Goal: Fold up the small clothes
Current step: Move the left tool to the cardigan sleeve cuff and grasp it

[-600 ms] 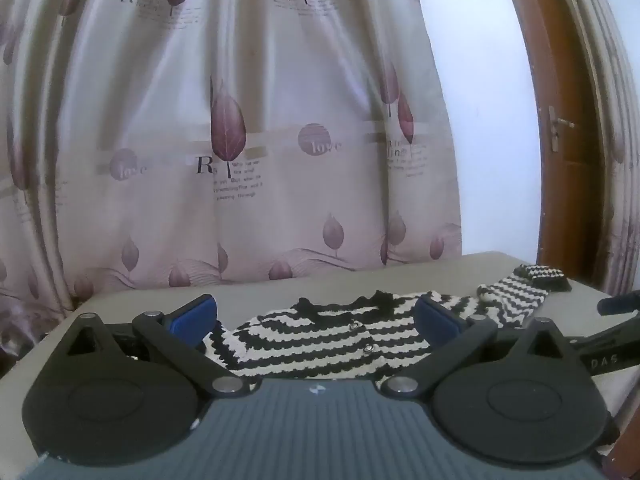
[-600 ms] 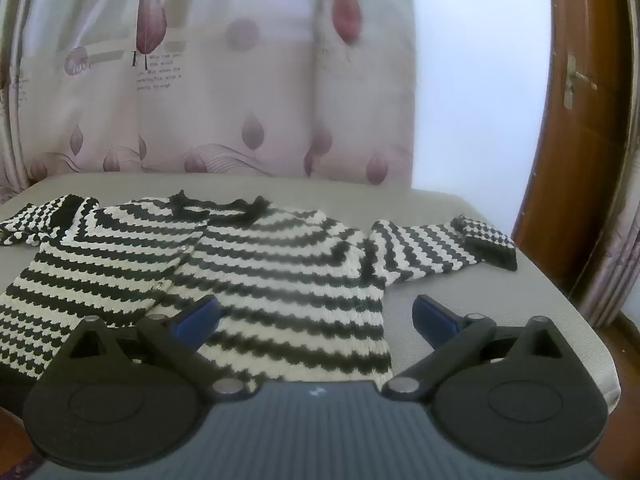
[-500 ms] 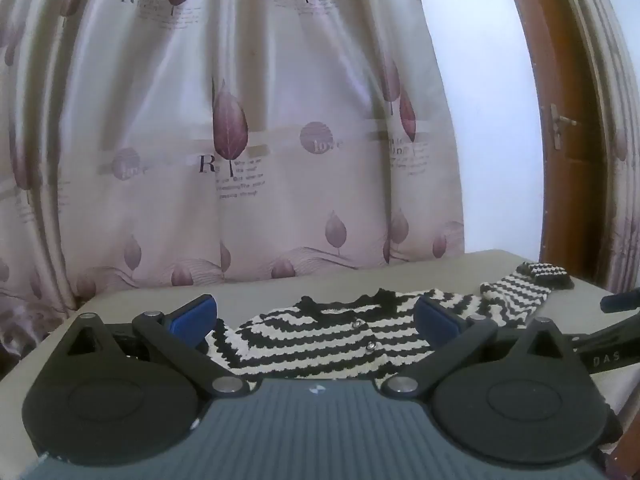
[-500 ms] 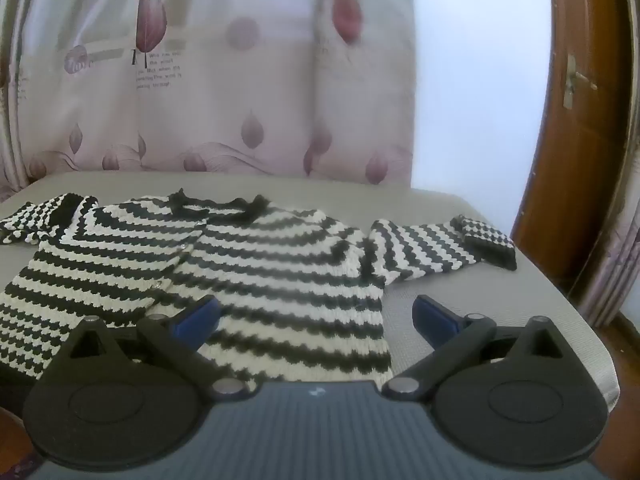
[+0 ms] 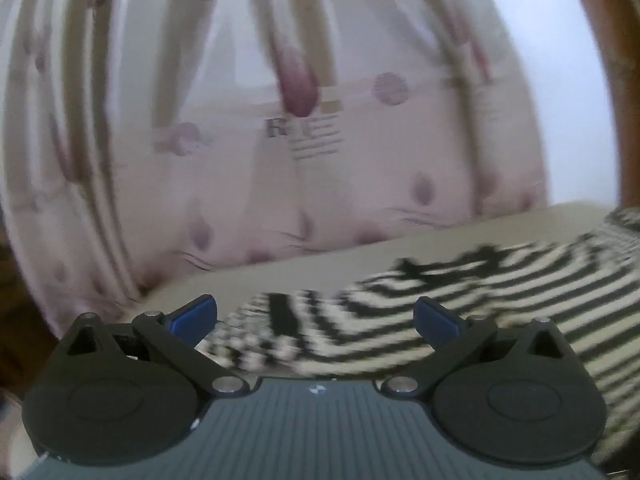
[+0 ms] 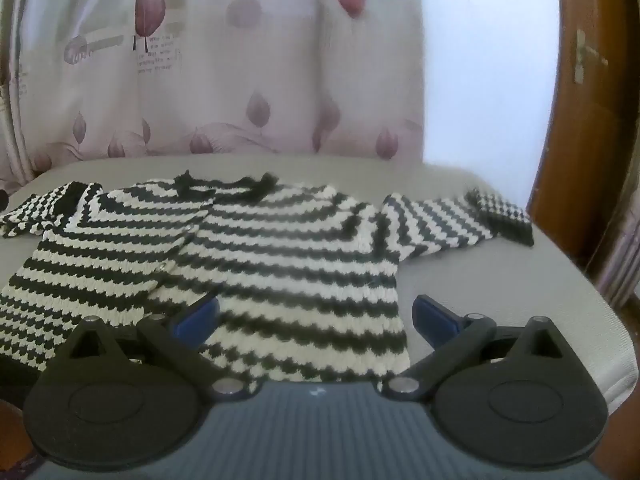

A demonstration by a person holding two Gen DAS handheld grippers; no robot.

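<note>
A small black-and-white striped knit cardigan (image 6: 260, 248) lies flat and spread out on a grey table (image 6: 500, 280), both sleeves out to the sides. My right gripper (image 6: 316, 314) is open and empty, just above the cardigan's lower right hem. In the left wrist view the cardigan (image 5: 460, 304) is blurred by motion. Its left sleeve cuff lies between the fingers of my left gripper (image 5: 316, 314), which is open and empty.
A pink curtain with purple leaf prints (image 6: 200, 80) hangs right behind the table. A brown wooden door frame (image 6: 580, 120) stands at the right. The table's right edge (image 6: 616, 340) is close to my right gripper.
My left gripper has swung left and moved closer to the cardigan's left sleeve; its view is now blurred. My right gripper has barely moved. Both stay open.
</note>
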